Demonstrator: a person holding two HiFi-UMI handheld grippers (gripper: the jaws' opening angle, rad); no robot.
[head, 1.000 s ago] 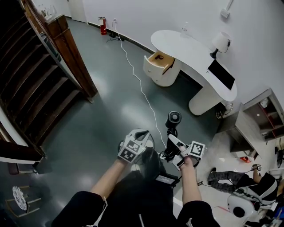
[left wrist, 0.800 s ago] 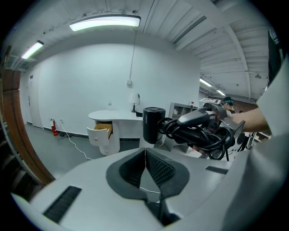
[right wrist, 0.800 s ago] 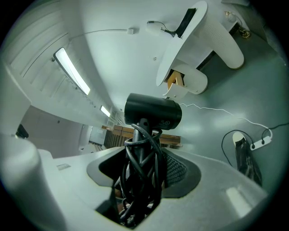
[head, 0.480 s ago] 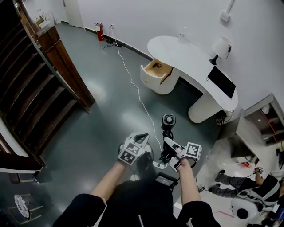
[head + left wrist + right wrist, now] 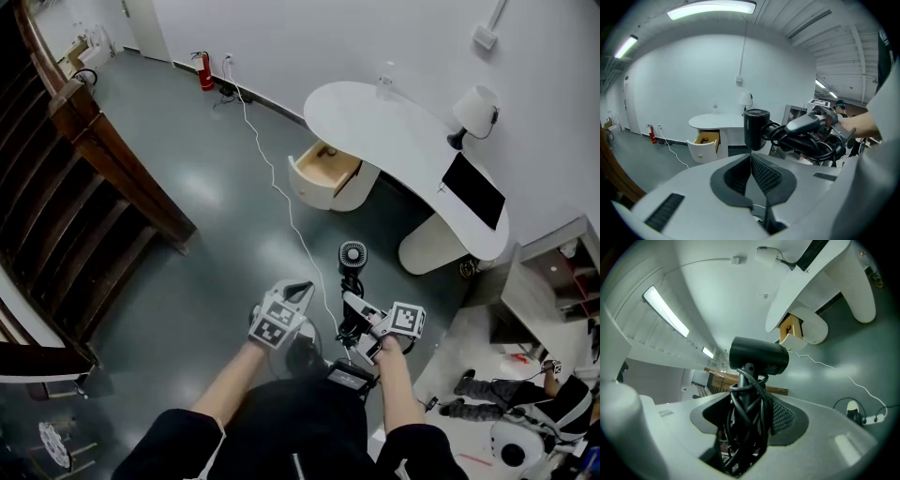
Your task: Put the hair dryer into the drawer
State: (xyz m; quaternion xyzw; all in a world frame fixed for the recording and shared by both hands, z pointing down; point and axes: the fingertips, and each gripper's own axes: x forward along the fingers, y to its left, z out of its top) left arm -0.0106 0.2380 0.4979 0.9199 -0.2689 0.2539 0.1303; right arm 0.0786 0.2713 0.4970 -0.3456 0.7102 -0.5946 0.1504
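Observation:
My right gripper [image 5: 357, 317] is shut on the handle of a black hair dryer [image 5: 352, 257], whose cord is wound around the handle. In the right gripper view the hair dryer [image 5: 758, 355] stands up from between the jaws, barrel on top. My left gripper [image 5: 296, 291] is beside it, shut on nothing, its pads meeting [image 5: 751, 158]. From the left gripper view the hair dryer [image 5: 756, 128] is just ahead. The drawer [image 5: 323, 169] stands pulled open under the white curved desk [image 5: 394, 127], a few steps ahead; its wooden inside shows [image 5: 707, 138] [image 5: 791, 329].
A white cable [image 5: 282, 195] runs across the dark floor toward the desk. A wooden staircase [image 5: 89, 187] rises at the left. On the desk are a lamp [image 5: 475, 106] and a black screen [image 5: 473, 190]. A shelf unit [image 5: 558, 272] and a person [image 5: 511, 401] are at the right.
The view has moved forward: the desk and open drawer now sit lower and nearer in the head view. The hair dryer stays held in my right gripper; both grippers keep their pose.

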